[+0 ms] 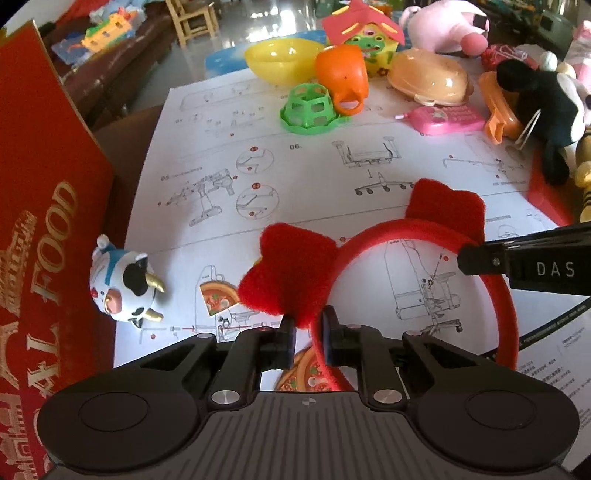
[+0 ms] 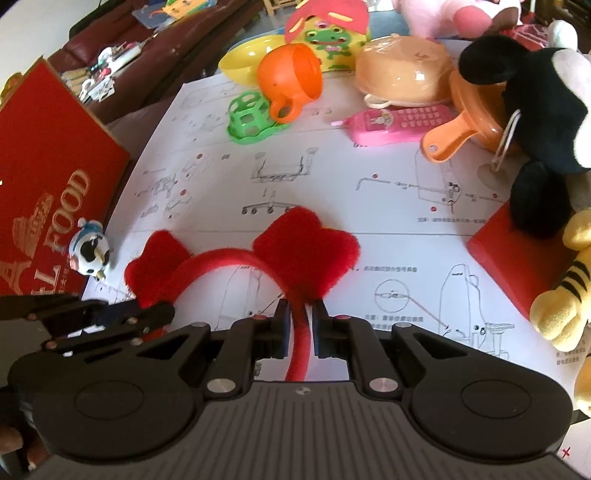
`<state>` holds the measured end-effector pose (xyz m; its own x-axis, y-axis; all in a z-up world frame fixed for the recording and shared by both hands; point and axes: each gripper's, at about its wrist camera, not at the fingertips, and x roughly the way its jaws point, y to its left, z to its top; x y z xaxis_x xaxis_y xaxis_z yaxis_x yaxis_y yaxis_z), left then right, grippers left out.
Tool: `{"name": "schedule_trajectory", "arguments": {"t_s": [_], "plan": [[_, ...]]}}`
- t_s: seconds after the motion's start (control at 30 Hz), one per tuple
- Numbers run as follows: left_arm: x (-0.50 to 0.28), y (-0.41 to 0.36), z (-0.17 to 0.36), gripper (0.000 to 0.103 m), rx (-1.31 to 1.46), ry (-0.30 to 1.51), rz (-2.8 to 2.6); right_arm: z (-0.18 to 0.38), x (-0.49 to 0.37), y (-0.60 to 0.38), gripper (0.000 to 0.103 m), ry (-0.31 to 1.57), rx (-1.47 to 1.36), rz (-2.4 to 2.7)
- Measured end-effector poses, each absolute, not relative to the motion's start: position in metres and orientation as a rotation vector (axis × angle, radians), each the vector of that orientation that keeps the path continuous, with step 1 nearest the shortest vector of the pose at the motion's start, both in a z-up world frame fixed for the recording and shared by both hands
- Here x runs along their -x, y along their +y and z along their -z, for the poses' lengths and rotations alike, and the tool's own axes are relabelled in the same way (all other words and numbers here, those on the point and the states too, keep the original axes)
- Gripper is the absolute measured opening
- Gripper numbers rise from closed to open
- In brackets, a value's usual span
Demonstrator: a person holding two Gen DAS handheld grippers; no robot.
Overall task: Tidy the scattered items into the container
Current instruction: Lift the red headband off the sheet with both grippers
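Observation:
A red plush headband [image 1: 413,236] with two fuzzy ears is held between both grippers above the white instruction sheet [image 1: 314,177]. My left gripper [image 1: 308,336] is shut on the band's left end, below one ear. My right gripper [image 2: 300,325] is shut on the band's right end [image 2: 299,354]; its fingers also show at the right of the left wrist view [image 1: 524,266]. The red "FOOD" box [image 1: 40,229] stands at the left in both views [image 2: 48,177]. A small cow figurine [image 1: 125,288] lies beside the box [image 2: 90,254].
At the far side lie a yellow bowl [image 1: 280,55], orange cup [image 1: 341,74], green basket [image 1: 310,107], pink toy phone [image 1: 443,120], tan lid [image 1: 428,75], frog house [image 1: 365,33] and plush toys [image 2: 535,110]. A red box [image 2: 517,258] and a tiger plush [image 2: 569,295] sit at the right.

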<state>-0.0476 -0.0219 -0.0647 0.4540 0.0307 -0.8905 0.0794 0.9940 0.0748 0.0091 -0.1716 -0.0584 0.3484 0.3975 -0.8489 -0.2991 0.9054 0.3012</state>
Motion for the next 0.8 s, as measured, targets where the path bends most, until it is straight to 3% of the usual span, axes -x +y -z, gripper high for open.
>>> {"name": "schedule_trajectory", "arguments": {"t_s": [0.23, 0.3, 0.4, 0.47, 0.53, 0.57, 0.6, 0.8], "plan": [[0.047, -0.022, 0.065, 0.013, -0.129, 1.104, 0.044, 0.057, -0.005, -0.153, 0.026, 1.067, 0.011, -0.465], [0.045, -0.020, 0.065, 0.036, -0.128, 1.109, 0.050, 0.057, -0.002, -0.149, 0.025, 1.053, 0.058, -0.471], [0.044, -0.021, 0.066, 0.052, -0.166, 1.092, 0.021, 0.057, 0.002, -0.144, 0.020, 1.034, 0.118, -0.468], [0.044, -0.022, 0.067, 0.054, -0.191, 1.081, 0.007, 0.057, 0.002, -0.144, 0.020, 1.037, 0.125, -0.467], [0.045, -0.024, 0.067, 0.052, -0.204, 1.075, 0.006, 0.057, 0.001, -0.143, 0.020, 1.040, 0.126, -0.466], [0.045, -0.025, 0.066, 0.037, -0.205, 1.075, 0.018, 0.057, 0.001, -0.143, 0.020, 1.041, 0.126, -0.464], [0.045, -0.026, 0.066, 0.016, -0.204, 1.075, 0.031, 0.057, 0.001, -0.142, 0.020, 1.041, 0.128, -0.463], [0.044, -0.027, 0.066, 0.011, -0.193, 1.078, 0.047, 0.057, 0.002, -0.141, 0.021, 1.043, 0.128, -0.459]]}}
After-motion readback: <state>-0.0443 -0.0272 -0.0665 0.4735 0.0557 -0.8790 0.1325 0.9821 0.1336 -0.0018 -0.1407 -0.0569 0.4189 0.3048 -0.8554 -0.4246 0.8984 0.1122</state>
